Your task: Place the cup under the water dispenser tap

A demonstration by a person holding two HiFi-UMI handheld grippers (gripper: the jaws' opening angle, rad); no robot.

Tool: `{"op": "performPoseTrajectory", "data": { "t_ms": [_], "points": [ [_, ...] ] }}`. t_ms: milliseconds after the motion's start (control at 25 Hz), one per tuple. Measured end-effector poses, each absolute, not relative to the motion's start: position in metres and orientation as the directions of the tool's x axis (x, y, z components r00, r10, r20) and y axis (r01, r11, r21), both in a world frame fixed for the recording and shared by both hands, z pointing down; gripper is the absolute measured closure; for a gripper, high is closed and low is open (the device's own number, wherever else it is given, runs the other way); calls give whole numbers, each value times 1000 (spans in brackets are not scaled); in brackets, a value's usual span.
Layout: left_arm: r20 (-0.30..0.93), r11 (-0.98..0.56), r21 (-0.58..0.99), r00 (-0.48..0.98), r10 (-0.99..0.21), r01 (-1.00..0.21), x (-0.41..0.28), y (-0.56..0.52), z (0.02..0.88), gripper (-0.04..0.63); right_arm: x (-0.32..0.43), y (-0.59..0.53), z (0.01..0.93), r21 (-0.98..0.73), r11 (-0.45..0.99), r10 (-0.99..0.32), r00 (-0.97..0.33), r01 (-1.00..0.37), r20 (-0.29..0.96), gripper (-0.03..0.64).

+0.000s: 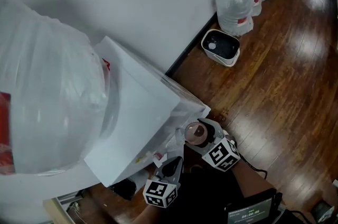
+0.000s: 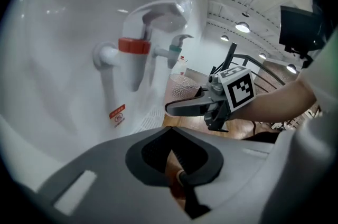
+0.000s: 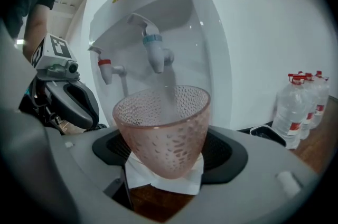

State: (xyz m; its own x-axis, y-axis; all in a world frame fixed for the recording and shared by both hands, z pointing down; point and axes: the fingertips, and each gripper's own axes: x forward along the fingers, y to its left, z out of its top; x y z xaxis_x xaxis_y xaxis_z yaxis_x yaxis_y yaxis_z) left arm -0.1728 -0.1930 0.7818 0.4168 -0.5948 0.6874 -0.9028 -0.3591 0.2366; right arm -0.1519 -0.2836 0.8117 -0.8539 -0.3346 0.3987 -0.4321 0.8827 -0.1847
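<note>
pink dimpled cup (image 3: 163,128) held just short of the taps, not yet under one
right gripper (image 3: 166,153) clamps the cup over a white paper (image 3: 158,179); left gripper (image 2: 171,157) is closed and empty. the tapered glass may slip, or its rim may clip the blue tap (image 3: 155,51). the print on the water dispenser (image 3: 211,33)'s red label (image 2: 117,114) is unreadable.

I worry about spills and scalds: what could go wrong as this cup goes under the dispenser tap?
1. The right gripper holds the cup low on its tapering wall, with white paper at its base; it might slip or tilt.
2. The red tap and the blue tap sit close together, so the cup could end under the wrong one.
3. The left gripper is close beside the cup and might knock it.
</note>
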Motion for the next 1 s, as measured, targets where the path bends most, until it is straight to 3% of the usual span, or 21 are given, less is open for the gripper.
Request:
{"op": "performPoseTrajectory", "data": {
  "t_ms": [880,1000],
  "points": [
    [702,-455,257,488,-518,-853,-165,-196,808,595,-185,-303,873,-168,879,-346,-839,-446,420,233],
    [707,-451,260,486,-513,-854,-162,-195,805,595,-184,-298,874,-192,879,-322,-840,-437,437,135]
  ]
}}
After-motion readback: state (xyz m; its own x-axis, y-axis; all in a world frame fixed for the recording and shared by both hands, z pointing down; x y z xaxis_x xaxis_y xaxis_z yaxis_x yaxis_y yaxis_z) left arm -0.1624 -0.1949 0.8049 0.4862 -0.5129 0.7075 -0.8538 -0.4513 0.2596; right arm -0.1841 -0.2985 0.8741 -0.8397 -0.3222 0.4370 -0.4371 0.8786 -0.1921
